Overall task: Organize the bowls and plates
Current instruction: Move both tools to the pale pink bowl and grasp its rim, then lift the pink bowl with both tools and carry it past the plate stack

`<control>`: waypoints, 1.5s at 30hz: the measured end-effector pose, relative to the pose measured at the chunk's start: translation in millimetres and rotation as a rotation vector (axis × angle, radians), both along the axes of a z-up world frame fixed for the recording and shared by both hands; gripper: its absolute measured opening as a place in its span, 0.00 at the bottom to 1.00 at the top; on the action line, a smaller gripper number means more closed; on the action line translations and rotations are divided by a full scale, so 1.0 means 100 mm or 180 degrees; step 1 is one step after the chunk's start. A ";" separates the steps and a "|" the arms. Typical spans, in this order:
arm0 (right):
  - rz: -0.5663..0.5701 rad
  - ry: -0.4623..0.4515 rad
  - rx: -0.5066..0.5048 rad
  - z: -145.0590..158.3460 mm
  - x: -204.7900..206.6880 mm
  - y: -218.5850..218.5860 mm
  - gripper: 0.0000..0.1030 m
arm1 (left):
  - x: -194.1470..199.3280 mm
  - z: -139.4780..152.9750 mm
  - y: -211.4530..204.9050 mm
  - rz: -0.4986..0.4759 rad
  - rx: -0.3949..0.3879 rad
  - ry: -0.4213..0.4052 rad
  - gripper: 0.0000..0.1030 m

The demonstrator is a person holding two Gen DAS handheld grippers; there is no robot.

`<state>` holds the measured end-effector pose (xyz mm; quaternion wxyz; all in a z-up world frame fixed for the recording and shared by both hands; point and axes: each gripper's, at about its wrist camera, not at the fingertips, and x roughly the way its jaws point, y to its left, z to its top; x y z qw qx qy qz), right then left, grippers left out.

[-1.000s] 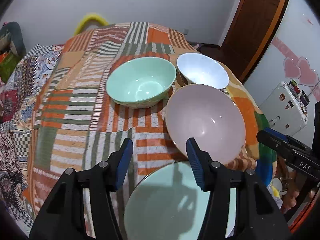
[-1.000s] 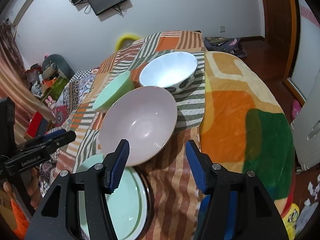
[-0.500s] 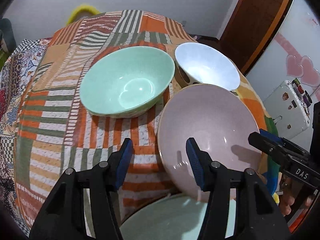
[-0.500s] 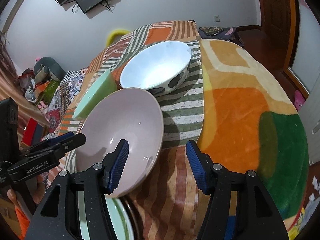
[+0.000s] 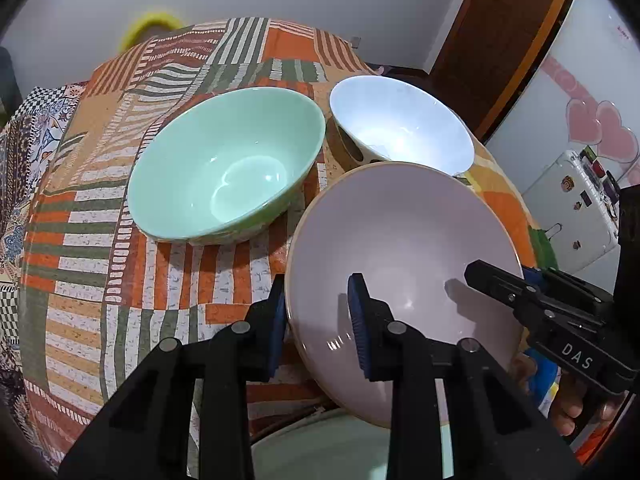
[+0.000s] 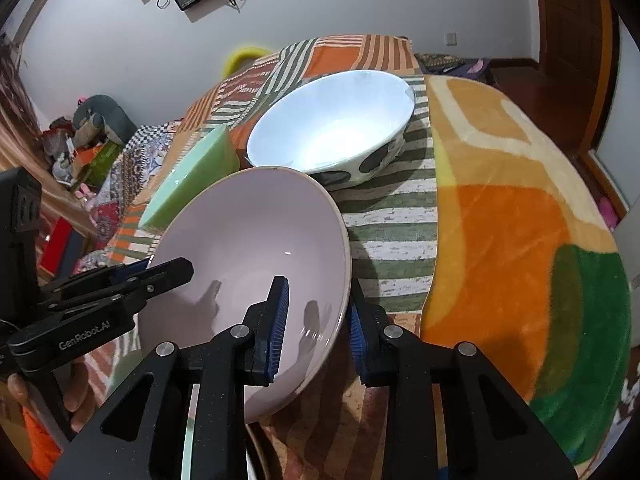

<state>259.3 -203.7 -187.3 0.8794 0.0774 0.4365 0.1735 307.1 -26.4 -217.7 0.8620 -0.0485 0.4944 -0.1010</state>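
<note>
A wide pink bowl sits on the patchwork-covered table. My left gripper straddles its left rim, one finger outside and one inside, jaws still a little apart. My right gripper straddles its right rim the same way. Behind it stand a mint green bowl, which also shows in the right wrist view, and a white bowl with dark spots, also seen in the right wrist view. A pale green plate lies below the pink bowl at the near edge.
The striped patchwork cloth covers the table's left side and an orange and green blanket its right side. A white fridge stands to the right, and clutter lies on the floor at the left.
Both grippers have moved forward onto the pink bowl's opposite rims and their jaws have narrowed around them. The bowls have not shifted.
</note>
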 end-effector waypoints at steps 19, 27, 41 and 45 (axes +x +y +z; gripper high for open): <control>-0.0038 -0.0134 0.0032 0.31 -0.22 -0.07 0.25 | -0.37 0.44 -0.04 -0.0023 -0.0102 -0.0177 0.29; -0.0017 -0.0323 0.0057 0.52 -0.41 -0.02 0.25 | -0.67 0.72 -0.01 -0.0031 -0.0122 -0.0337 0.29; 0.0164 -0.0538 0.0048 0.70 -0.69 0.30 0.25 | -1.21 1.10 0.33 0.0155 -0.0176 -0.0609 0.29; 0.0223 -0.0564 0.0077 0.73 -0.76 0.41 0.25 | -1.36 1.16 0.48 0.0257 -0.0191 -0.0652 0.29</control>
